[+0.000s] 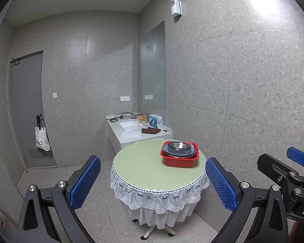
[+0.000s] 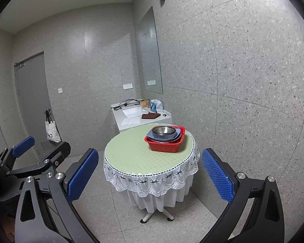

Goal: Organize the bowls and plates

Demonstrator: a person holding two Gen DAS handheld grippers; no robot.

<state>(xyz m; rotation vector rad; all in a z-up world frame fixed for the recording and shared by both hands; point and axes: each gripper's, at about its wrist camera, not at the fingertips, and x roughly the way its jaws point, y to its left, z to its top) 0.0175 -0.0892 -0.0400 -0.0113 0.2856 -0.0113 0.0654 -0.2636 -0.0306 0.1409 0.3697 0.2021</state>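
Note:
A red basin (image 1: 179,160) (image 2: 164,146) sits on the far right part of a round table with a green top (image 1: 139,166) (image 2: 129,154). Inside it are stacked blue dishes (image 1: 169,151) (image 2: 177,133) with a steel bowl (image 1: 180,145) (image 2: 163,130) on top. My left gripper (image 1: 153,179) is open and empty, held well short of the table. My right gripper (image 2: 150,174) is open and empty too, also back from the table. Each gripper shows at the edge of the other's view.
A white lace cloth (image 1: 158,194) hangs round the table, which stands on a pedestal foot (image 2: 156,215). Behind it is a white counter with a sink (image 1: 131,125), cables, a brown cloth (image 1: 151,130) and a plastic bag. A grey door (image 1: 26,109) with a hanging tote is at left.

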